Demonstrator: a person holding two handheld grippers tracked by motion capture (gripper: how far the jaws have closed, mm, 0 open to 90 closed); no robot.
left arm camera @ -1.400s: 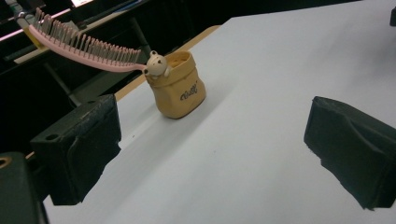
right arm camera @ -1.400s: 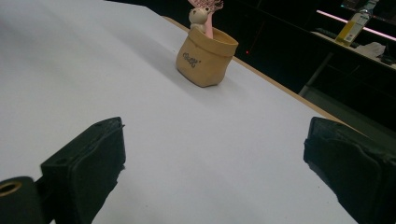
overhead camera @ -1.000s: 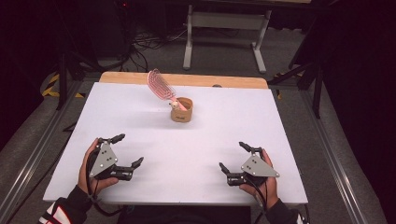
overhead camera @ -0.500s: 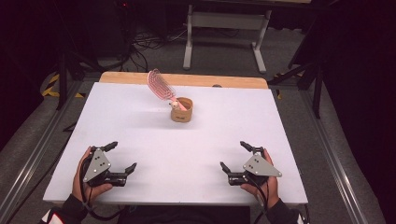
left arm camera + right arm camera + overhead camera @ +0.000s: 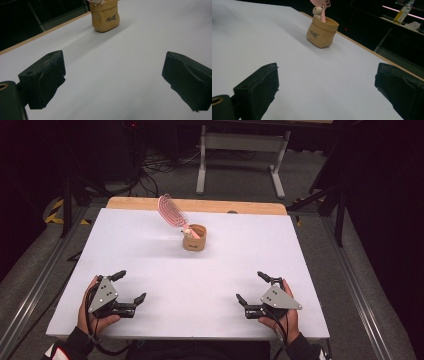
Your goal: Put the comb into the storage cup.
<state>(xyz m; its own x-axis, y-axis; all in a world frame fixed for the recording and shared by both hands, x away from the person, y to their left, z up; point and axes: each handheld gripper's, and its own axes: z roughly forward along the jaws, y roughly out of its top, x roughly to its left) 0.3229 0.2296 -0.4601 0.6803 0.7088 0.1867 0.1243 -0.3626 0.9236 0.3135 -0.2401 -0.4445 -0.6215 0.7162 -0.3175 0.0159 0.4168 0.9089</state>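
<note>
White table (image 5: 150, 250) with wooden far edge (image 5: 240, 206), dark room behind

Bright, evenly lit tabletop (image 5: 150, 250); dark surroundings, slight softness.

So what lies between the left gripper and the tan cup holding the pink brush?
Nothing: in the high view, bare white table runs from the left gripper to the tan cup with the pink brush.
</note>
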